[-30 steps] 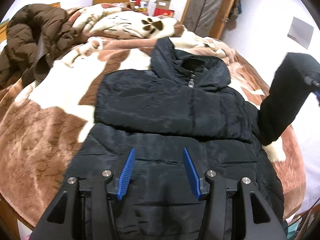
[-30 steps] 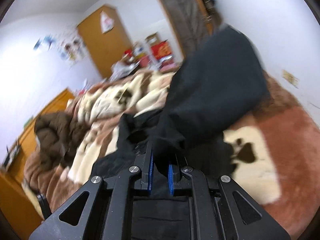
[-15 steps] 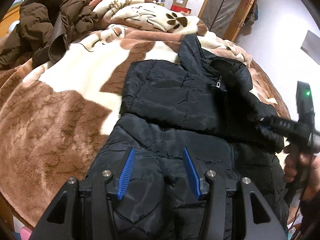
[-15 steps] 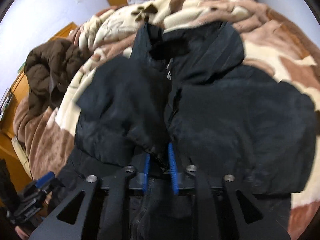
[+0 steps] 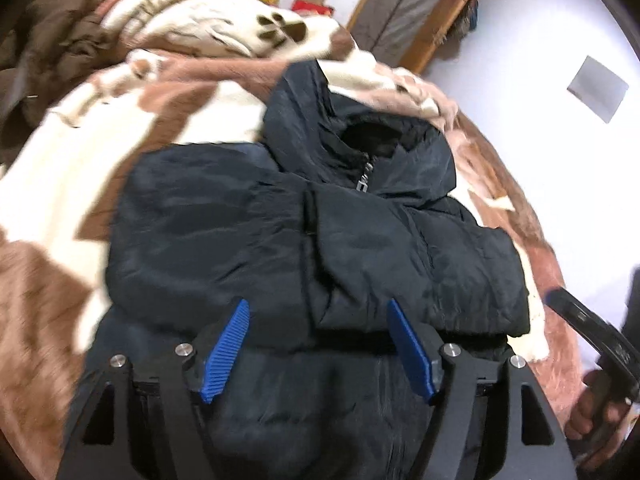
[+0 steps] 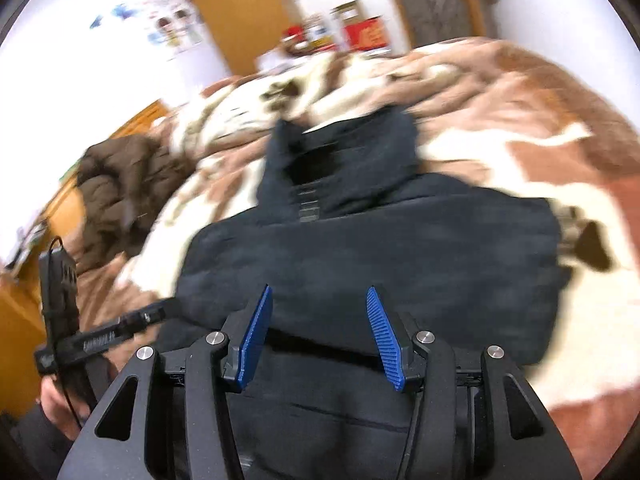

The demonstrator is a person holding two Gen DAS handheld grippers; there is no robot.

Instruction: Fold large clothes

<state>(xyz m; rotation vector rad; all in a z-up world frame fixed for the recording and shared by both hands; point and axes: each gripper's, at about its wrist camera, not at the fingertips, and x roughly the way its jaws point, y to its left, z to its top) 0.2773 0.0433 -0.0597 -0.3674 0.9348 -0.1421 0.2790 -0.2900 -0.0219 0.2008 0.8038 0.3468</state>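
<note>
The left gripper [image 5: 318,344] hangs with its blue pads [image 5: 225,350] spread wide and nothing between them, low over the lower half of a black puffer jacket [image 5: 280,240]. The right gripper [image 6: 316,332] is likewise spread apart and empty, its blue fingers [image 6: 382,336] poised above the same jacket [image 6: 380,256].

The jacket lies front-up on a brown-and-cream fleece blanket [image 5: 52,184] covering a bed, with both sleeves folded inward across the chest. The left wrist view shows this sharply — the right sleeve [image 5: 420,264] lying over the left sleeve [image 5: 200,232], the silver zipper pull [image 5: 363,184] just below the collar, and the hood [image 5: 320,120] spread out beyond. The right wrist view is motion-blurred, so the sleeves read only as one dark band across the body.

Each camera catches the other tool: the left view shows the right hand [image 5: 596,412] gripping its handle at the far right edge, and the right view shows the left hand [image 6: 60,404] on its handle at lower left.

Only the right view shows clearly a brown puffer coat [image 6: 120,184] heaped on the blanket's far left, plus a wooden wardrobe [image 6: 236,20] against the wall. The left view adds a wood-framed doorway [image 5: 416,12].
</note>
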